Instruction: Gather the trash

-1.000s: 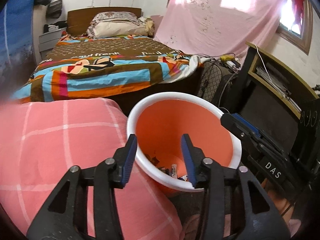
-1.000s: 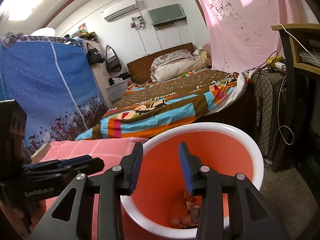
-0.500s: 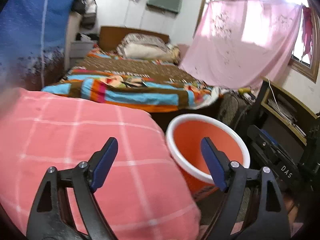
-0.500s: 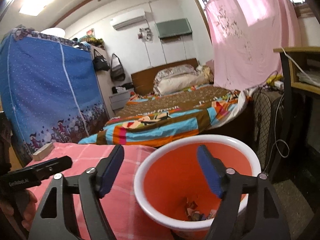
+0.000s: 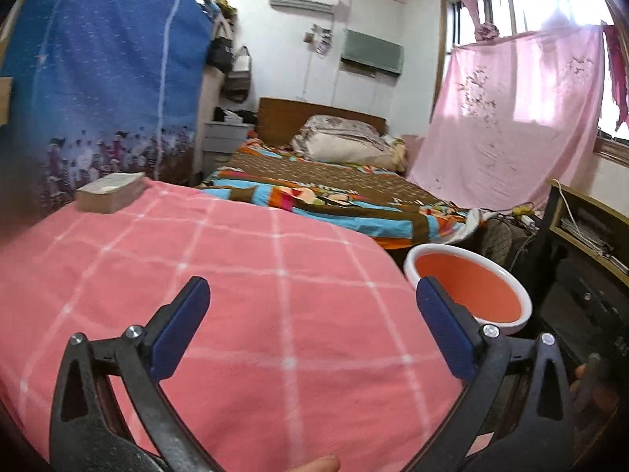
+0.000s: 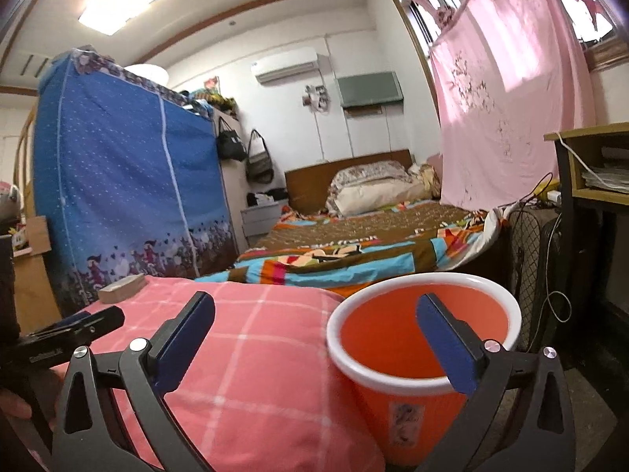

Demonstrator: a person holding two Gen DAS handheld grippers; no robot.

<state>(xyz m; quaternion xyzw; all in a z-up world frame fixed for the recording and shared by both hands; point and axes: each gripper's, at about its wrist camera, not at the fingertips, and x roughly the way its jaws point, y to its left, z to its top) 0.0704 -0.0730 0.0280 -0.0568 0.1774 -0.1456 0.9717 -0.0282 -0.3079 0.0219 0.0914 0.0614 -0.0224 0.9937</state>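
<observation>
An orange bin [image 5: 479, 295] with a white rim stands on the floor beside a surface covered in pink checked cloth [image 5: 275, 275]. My left gripper [image 5: 312, 295] hovers over the cloth, left of the bin, its jaws opening wide with nothing between them. My right gripper [image 6: 314, 306] hangs at the cloth's edge. Its right pad is in front of the bin [image 6: 393, 338], and its jaws are opening with nothing held. The bin's bottom is hidden in both views. A black finger [image 6: 98, 320] of the left gripper shows at the left of the right wrist view.
A small tan block [image 5: 110, 192] lies at the cloth's far left corner. Beyond are a bed [image 5: 334, 196] with a striped blanket, a blue fabric wardrobe [image 6: 125, 181] and a pink curtain [image 6: 511, 118]. A dark desk [image 5: 582, 244], a fan and cables crowd the right.
Both grippers have drawn back from over the bin and swung left toward the pink cloth. Their jaws have spread from narrow to wide. The scraps at the bin's bottom no longer show.
</observation>
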